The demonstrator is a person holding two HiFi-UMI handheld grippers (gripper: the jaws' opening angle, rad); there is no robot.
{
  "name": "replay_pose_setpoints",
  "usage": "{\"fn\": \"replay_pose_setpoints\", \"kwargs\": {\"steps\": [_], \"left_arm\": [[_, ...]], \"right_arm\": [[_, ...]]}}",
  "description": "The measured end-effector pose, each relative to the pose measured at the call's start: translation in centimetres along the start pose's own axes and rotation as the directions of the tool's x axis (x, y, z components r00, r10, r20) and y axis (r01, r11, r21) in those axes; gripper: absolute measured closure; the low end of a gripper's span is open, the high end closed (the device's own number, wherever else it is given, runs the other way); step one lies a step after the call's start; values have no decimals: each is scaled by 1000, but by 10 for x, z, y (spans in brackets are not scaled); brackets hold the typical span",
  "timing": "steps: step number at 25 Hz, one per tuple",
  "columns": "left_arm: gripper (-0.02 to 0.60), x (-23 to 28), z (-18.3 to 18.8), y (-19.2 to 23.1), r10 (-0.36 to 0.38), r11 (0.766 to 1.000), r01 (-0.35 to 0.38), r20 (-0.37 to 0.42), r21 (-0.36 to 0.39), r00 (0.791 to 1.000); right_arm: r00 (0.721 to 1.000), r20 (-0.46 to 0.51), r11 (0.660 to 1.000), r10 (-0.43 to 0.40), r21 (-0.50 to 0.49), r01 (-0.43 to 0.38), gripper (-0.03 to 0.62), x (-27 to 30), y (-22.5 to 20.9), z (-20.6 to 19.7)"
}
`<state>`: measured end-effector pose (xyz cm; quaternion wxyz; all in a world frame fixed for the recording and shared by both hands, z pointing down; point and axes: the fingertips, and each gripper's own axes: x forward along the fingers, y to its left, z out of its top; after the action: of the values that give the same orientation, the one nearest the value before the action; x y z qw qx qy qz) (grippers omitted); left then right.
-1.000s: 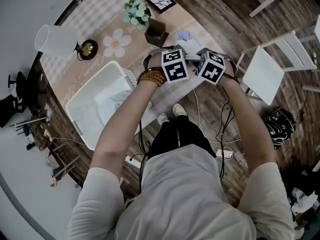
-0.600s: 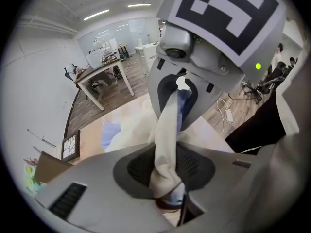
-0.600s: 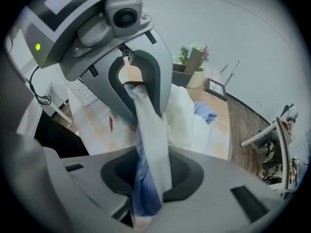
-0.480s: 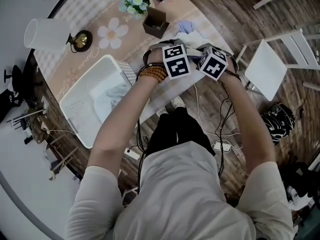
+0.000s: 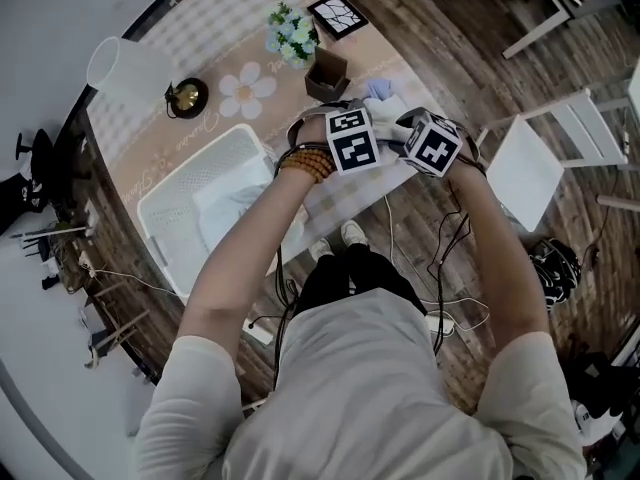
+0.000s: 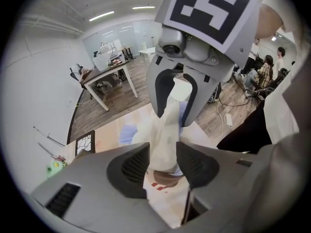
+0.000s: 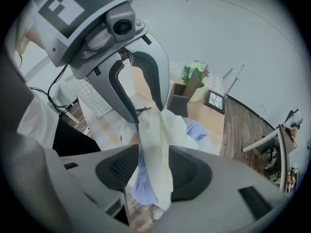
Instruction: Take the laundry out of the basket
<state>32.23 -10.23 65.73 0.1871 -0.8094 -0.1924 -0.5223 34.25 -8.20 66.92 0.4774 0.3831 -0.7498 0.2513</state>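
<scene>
**A:** Where are my two grippers right now?

**B:** You hold them close together, facing each other and pointing steeply down. They are above the near edge of the table (image 5: pixel 225 13), to the right of the white basket (image 5: pixel 165 193).

**A:** And the jaws?

**B:** The jaws of your left gripper (image 6: pixel 163 161) have just been opening. They stand apart, with a cream cloth (image 6: pixel 165 125) hanging in the gap, not pinched. Your right gripper (image 7: pixel 152 171) is the same: its jaws have just been opening and stand apart. The same cream cloth runs down between them, with a gap showing on one side.

**A:** So where is the laundry?

**B:** The cream cloth is out of the basket, strung between your two grippers over the table. A blue cloth (image 7: pixel 197 129) lies on the table just beside and beneath it. A pale heap of laundry (image 5: pixel 228 206) is still in the basket.

**A:** Anything else nearby?

**B:** A brown box (image 5: pixel 327 71) and a small bunch of flowers (image 5: pixel 293 33) stand on the table beyond your grippers. A white chair (image 5: pixel 525 158) stands on the floor to your right.
</scene>
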Motion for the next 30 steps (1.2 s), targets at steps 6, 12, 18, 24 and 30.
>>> {"fn": "replay_pose_setpoints", "kwargs": {"steps": [6, 12, 18, 24, 30], "left_arm": [[375, -60, 17, 8, 87, 991, -69, 165, -115, 982], [411, -138, 10, 13, 229, 948, -125, 352, -294, 908], [495, -230, -27, 7, 480, 838, -213, 491, -503, 727], [530, -309, -79, -14, 676, 708, -309, 481, -635, 559], [563, -382, -113, -56, 824, 551, -289, 456, -783, 335]], "right_arm": [[990, 131, 998, -44, 47, 38, 378, -39, -1, 41], [940, 331, 995, -89, 72, 69, 415, -81, 11, 113], [840, 537, 997, -74, 63, 47, 474, -114, 55, 192], [713, 701, 999, 13, 12, -31, 543, -144, 121, 268], [598, 800, 999, 52, -34, -43, 586, -174, 173, 317]]}}
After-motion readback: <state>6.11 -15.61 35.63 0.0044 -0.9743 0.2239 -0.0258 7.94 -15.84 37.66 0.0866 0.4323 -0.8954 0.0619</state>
